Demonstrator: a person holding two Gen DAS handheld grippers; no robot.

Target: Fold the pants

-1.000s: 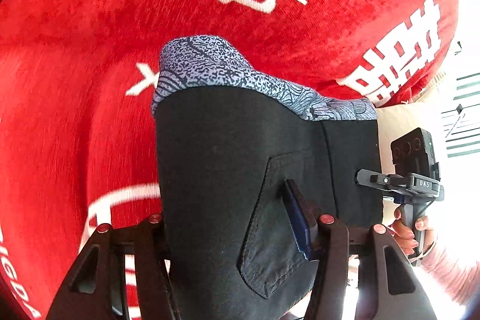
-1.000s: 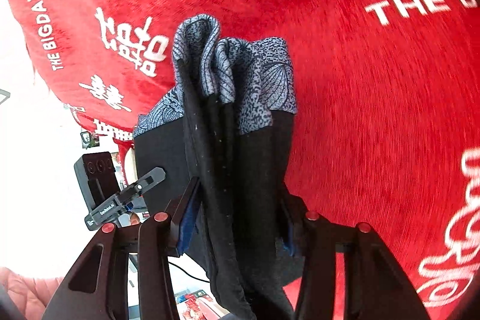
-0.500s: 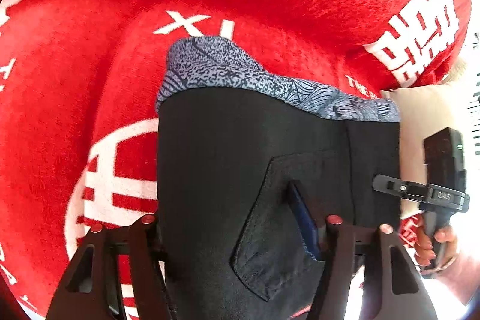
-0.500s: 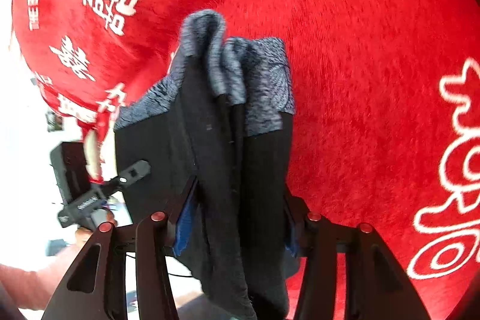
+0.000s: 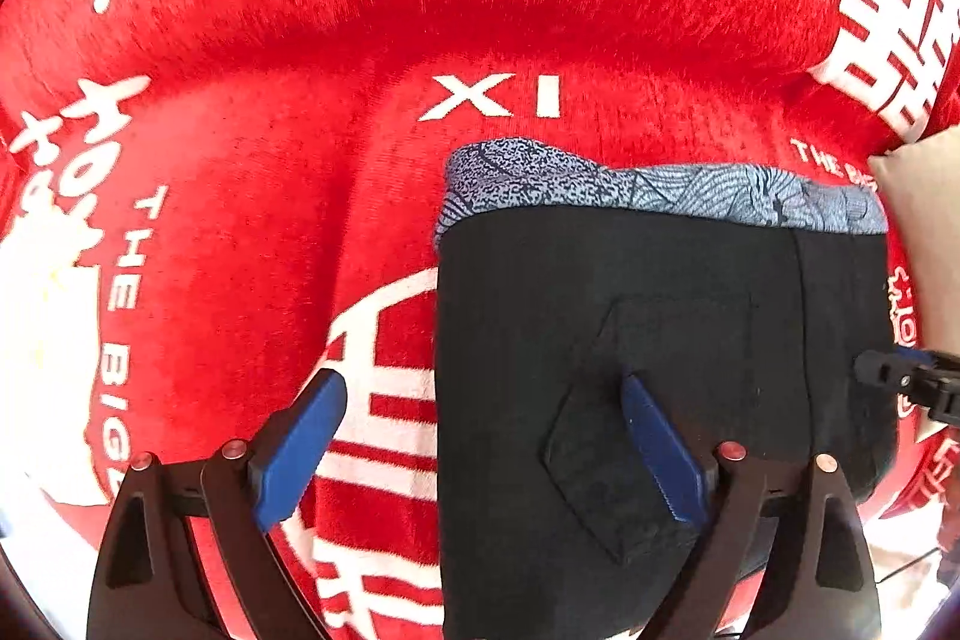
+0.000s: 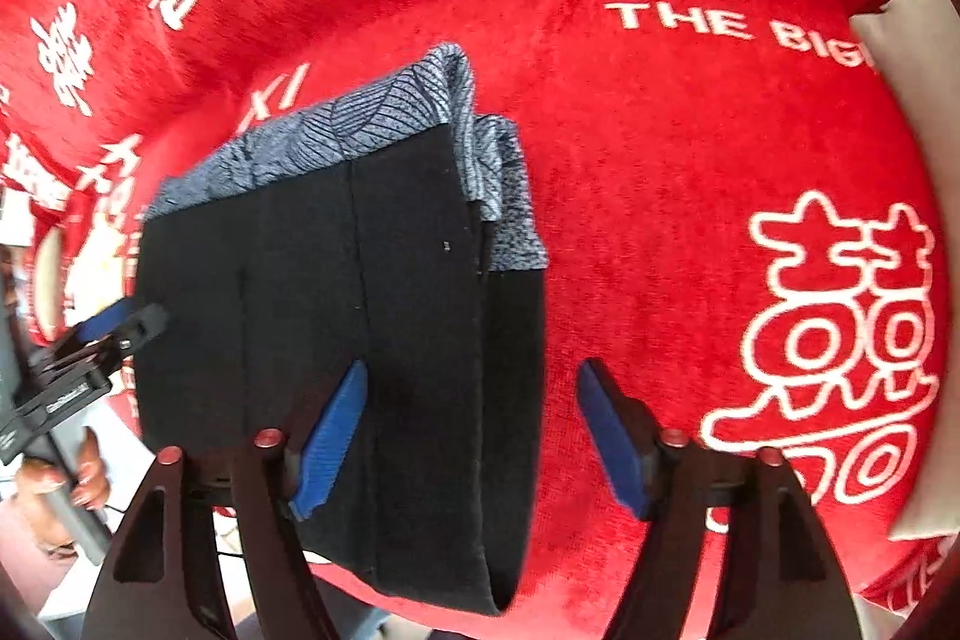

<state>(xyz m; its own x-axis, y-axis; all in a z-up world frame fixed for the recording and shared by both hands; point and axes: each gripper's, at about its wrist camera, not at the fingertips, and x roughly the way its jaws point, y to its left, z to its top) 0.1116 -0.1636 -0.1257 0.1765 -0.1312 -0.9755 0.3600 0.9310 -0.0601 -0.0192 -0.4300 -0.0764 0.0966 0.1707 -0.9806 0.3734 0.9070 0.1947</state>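
Left wrist alone shows the pants (image 5: pixel 630 292) pocket; both hand-held grippers (image 5: pixel 486 454) (image 6: pixel 474 436) released.

The red blanket (image 5: pixel 240 172) carries white print. "XI" and "THE BIG" read clearly, beside large Chinese double-happiness characters (image 6: pixel 840 358).

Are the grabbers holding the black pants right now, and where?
No. Both the left gripper and the right gripper are open, fingers spread around the edges of the folded pants on the red blanket.
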